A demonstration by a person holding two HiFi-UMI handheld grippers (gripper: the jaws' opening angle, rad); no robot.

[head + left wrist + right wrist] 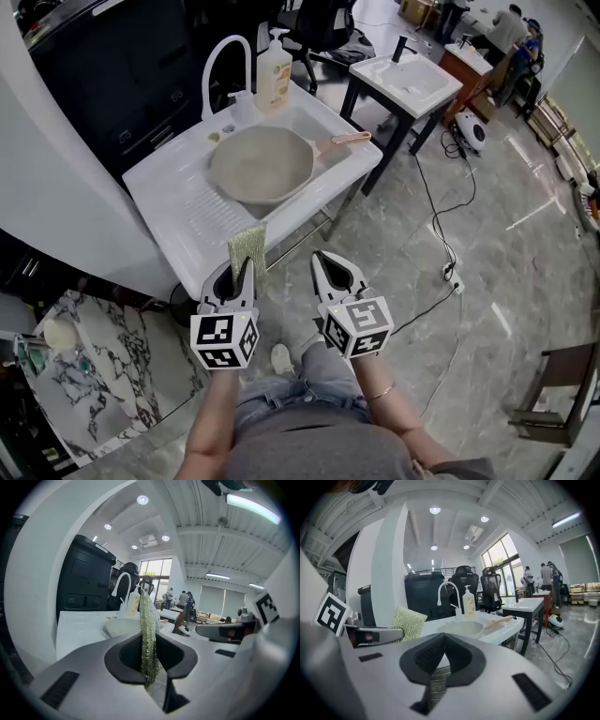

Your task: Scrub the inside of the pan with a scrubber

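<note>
One scrubber (247, 246) between the left tongs (245, 269); pan (262, 165) ahead, apart

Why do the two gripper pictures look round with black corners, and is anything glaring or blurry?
Left gripper view: a wide-angle lens bends the room into a circle with black corners; the ceiling strip light glares, yet the scrubber looks crisp. Right gripper view: same bending, windows washed out. Head view: milder bowing, glossy floor showing light streaks.

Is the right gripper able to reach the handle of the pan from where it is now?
Probably yes. The pan handle points toward the right side of the sink, and nothing stands between it and the right gripper, whose jaws are shut and empty.
</note>
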